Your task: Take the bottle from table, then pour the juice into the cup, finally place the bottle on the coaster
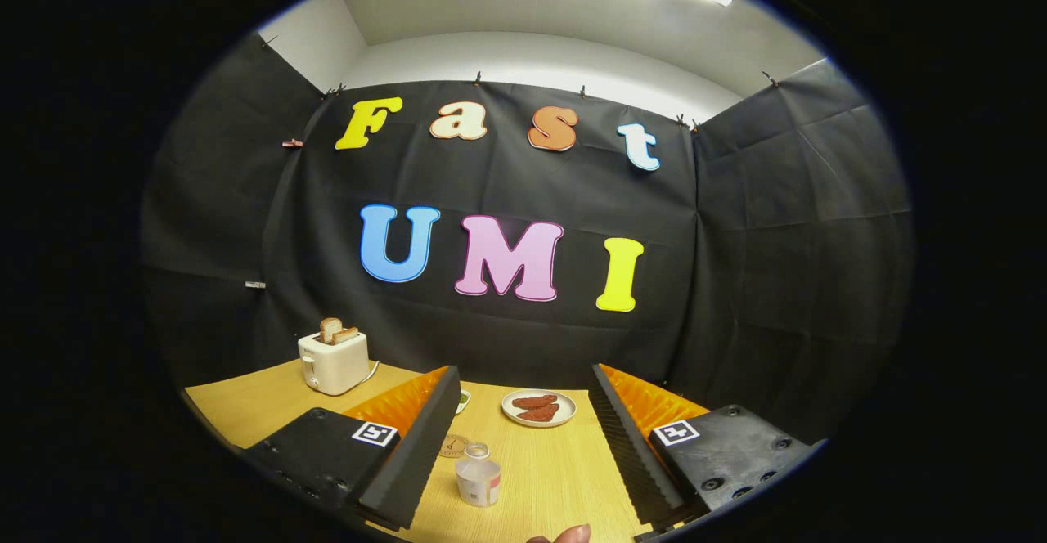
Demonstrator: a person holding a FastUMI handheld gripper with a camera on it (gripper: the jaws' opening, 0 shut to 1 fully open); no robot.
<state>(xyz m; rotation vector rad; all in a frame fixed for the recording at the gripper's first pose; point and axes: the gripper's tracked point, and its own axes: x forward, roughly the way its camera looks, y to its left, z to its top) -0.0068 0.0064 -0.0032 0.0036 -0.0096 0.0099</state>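
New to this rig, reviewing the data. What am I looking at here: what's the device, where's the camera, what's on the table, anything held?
There is no robot arm. A person carries one handheld two-finger gripper, and the camera rides on it, looking forward along the two fingers, which frame the bottom of the wide-angle view. The jaws stand wide open and hold nothing.

Below is a wooden table. Between the fingers, close in, stands a small clear bottle with an open top. Just beyond it, next to the left finger, lies a round coaster. Farther back sits a white plate with reddish-brown food pieces. A green thing peeks out behind the left finger; I cannot tell what it is. At the back left stands a white toaster with toast in it. A fingertip shows nearest the camera.
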